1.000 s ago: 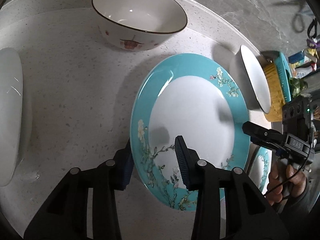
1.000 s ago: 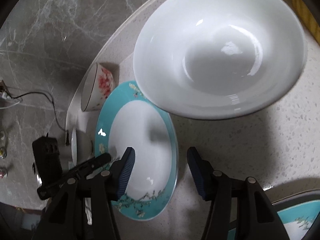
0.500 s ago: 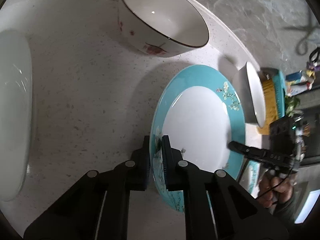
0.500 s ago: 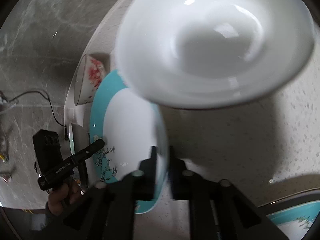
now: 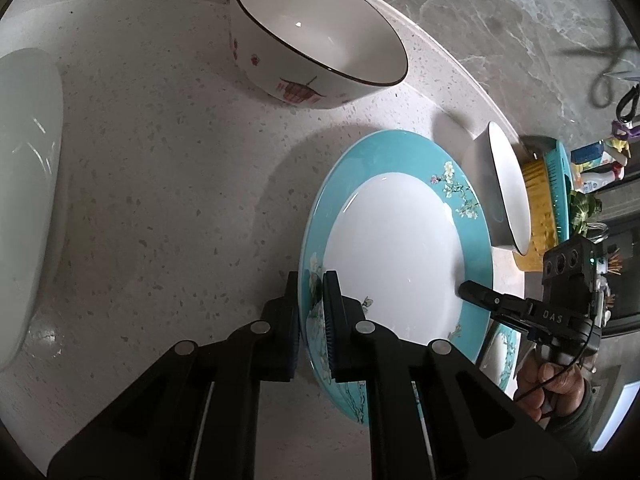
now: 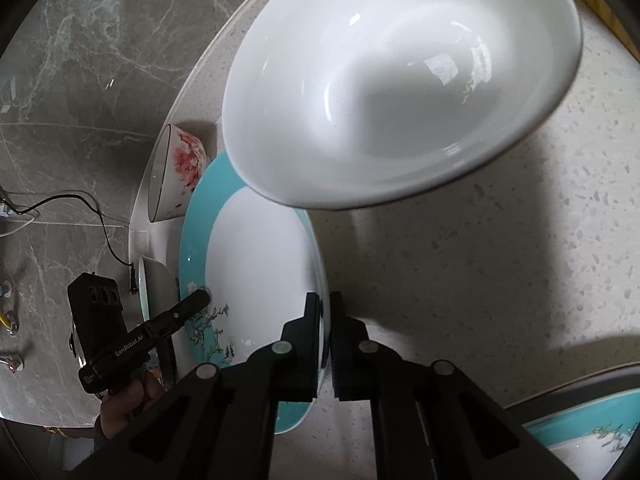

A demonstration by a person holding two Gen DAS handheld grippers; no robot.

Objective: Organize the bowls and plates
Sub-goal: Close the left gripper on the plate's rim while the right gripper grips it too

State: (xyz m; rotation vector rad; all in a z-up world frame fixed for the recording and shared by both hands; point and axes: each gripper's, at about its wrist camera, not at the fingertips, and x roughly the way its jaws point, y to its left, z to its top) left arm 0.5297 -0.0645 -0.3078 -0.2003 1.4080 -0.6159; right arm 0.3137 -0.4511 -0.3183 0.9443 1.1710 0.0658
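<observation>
A white plate with a turquoise floral rim (image 5: 394, 248) lies between both grippers on the speckled table (image 5: 168, 184). My left gripper (image 5: 312, 300) is shut on the plate's near rim, one pad above and one below. My right gripper (image 6: 325, 312) is shut on the opposite rim of the same plate (image 6: 256, 260). Each gripper shows in the other's view: the right gripper (image 5: 476, 294) at the plate's right edge, the left gripper (image 6: 196, 302) at its left edge. Whether the plate still rests on the table I cannot tell.
A white bowl with red motifs (image 5: 316, 40) stands behind the plate. A big white bowl (image 6: 400, 80) overlaps the plate's far edge in the right wrist view. Another white bowl (image 5: 24, 200) sits far left. A second turquoise plate (image 6: 592, 432) lies near the table edge.
Both grippers stood open astride the plate's rim a second ago; both have since shut on it. The views have tilted a little; the hands have stayed in place.
</observation>
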